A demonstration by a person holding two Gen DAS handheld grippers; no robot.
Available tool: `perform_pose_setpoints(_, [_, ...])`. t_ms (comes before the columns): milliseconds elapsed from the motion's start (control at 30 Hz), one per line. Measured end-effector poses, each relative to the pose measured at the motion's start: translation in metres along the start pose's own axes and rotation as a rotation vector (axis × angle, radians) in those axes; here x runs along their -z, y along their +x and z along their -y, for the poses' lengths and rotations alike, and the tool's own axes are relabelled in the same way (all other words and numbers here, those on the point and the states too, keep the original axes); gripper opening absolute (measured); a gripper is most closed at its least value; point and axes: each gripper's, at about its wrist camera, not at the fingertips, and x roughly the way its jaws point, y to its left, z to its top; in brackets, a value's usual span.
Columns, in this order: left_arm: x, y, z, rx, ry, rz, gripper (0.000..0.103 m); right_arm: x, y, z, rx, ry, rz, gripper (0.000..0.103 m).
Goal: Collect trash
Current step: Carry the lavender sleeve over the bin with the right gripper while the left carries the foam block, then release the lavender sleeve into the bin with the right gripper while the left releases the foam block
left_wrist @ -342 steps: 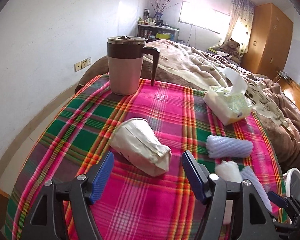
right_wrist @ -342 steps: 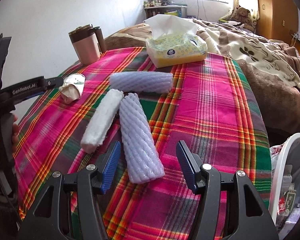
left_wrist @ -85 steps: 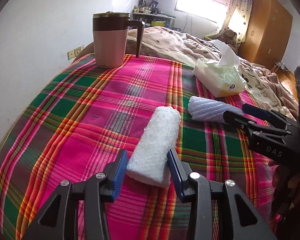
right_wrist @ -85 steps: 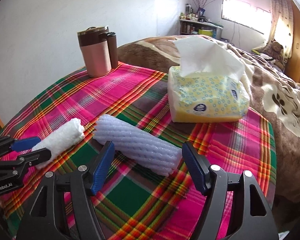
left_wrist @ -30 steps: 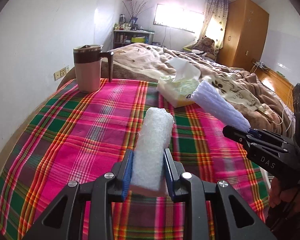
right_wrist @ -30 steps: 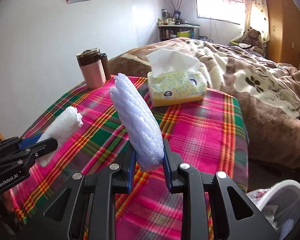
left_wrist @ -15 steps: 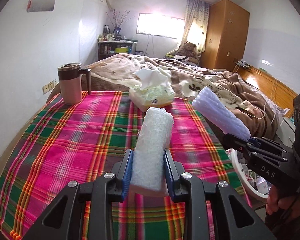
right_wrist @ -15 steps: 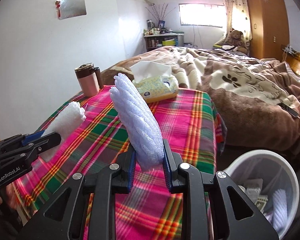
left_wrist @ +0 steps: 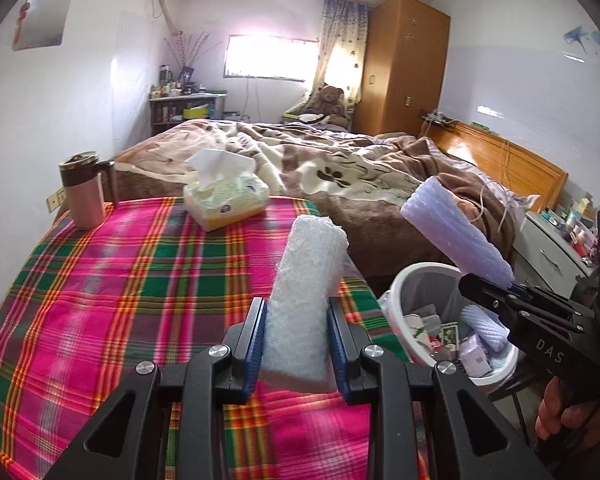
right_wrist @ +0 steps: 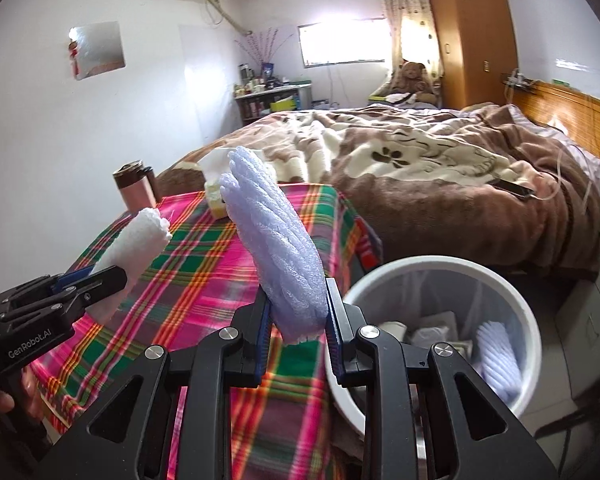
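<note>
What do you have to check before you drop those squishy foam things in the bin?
1. Left gripper squeezes the white foam roll: ok.
2. Right gripper squeezes the purple foam roll: ok.
3. White bin open, with room inside: ok.
4. Purple roll above the bin opening: not ok, it hangs beside the rim.
5. White roll above the bin: not ok, it is over the plaid tablecloth.

I see white walls point(left_wrist: 84, 92) and a bright window point(left_wrist: 270, 57) with a patterned curtain point(left_wrist: 342, 48) beside a tall wooden wardrobe point(left_wrist: 406, 66). A rumpled brown-and-cream blanket point(left_wrist: 340, 172) covers the bed, its wooden headboard point(left_wrist: 508, 160) against the wall. A cluttered shelf point(left_wrist: 184, 108) stands below the window.
</note>
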Motion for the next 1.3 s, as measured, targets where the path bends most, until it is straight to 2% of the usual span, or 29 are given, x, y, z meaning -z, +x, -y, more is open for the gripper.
perform_pose_setpoints(300, [0.001, 0.007, 0.049, 0.07, 0.056, -0.008, 0.03, 0.011, -0.026, 0.029, 0.109, 0.071, 0.037, 0.025])
perform_pose_setpoints(533, [-0.001, 0.026, 0.082, 0.127, 0.083, -0.028, 0.03, 0.021, -0.029, 0.061, 0.213, 0.151, 0.019, 0.025])
perform_pose_setpoints(1033, [0.001, 0.077, 0.139, 0.164, 0.175, -0.096, 0.031, 0.036, -0.015, 0.098, 0.336, 0.212, -0.051, 0.026])
perform_pose_setpoints(1300, [0.005, 0.092, 0.154, 0.167, 0.195, -0.126, 0.031, 0.039, -0.009, 0.105, 0.385, 0.211, -0.099, 0.026])
